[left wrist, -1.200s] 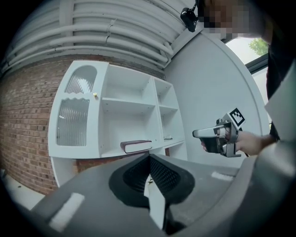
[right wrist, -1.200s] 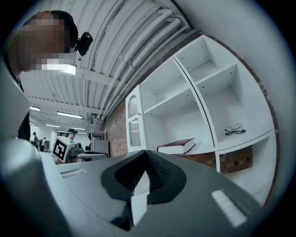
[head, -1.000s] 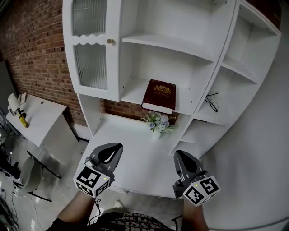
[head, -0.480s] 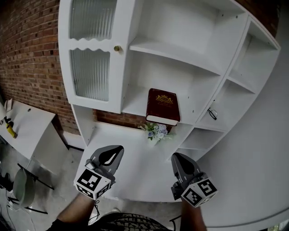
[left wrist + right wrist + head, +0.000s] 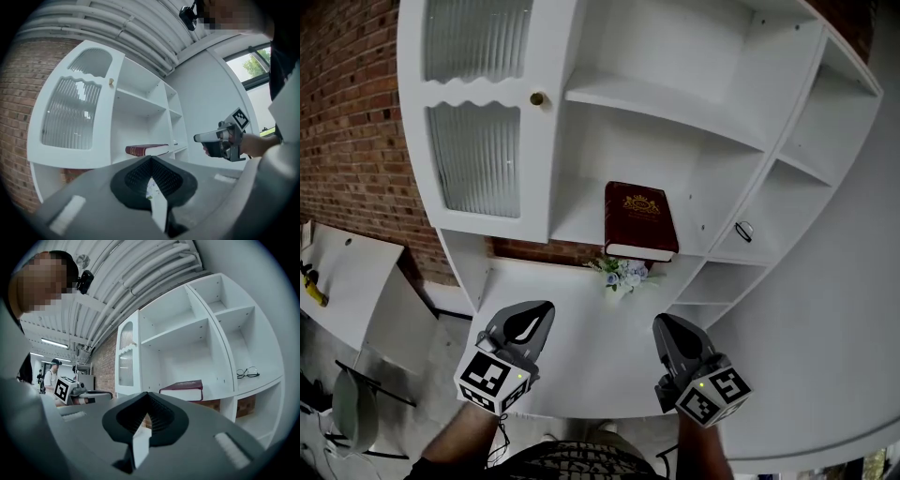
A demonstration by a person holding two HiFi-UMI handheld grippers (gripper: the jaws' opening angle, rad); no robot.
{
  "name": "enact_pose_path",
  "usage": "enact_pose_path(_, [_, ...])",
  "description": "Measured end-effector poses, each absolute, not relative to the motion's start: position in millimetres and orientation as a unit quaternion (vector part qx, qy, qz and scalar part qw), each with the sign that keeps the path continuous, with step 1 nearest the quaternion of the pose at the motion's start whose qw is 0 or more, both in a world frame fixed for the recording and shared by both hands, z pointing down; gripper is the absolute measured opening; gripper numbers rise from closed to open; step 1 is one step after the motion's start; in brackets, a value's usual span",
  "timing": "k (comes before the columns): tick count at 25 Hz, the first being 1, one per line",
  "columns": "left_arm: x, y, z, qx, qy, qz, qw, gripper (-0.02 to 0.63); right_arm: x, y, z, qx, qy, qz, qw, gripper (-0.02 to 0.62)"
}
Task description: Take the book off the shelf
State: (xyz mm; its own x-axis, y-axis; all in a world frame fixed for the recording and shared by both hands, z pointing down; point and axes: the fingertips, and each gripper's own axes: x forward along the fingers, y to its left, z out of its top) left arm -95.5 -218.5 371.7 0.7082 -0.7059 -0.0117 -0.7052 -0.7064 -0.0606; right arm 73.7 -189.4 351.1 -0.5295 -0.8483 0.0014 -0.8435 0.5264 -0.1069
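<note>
The dark red hardback book (image 5: pixel 641 220) is laid flat on a middle board of the tall white shelf (image 5: pixel 712 122). The left tool (image 5: pixel 544 309) and the right tool (image 5: pixel 662 322) are held over the white counter (image 5: pixel 586 323), well apart from the book. The 2 tools are closed up, with nothing held.

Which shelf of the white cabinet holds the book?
The lower wide shelf, right of the glass door: the red book lies flat there. The side shelf holds only glasses.
</note>
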Motion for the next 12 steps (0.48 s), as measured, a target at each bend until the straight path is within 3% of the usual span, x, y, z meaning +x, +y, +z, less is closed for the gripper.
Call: enact_pose_path(12, [-62.3,-263.4,375.5,-0.923,0.383,-0.026,0.035,0.000,101.3,-243.7,351.2,-0.476,0.877,-0.051,0.034,0.023])
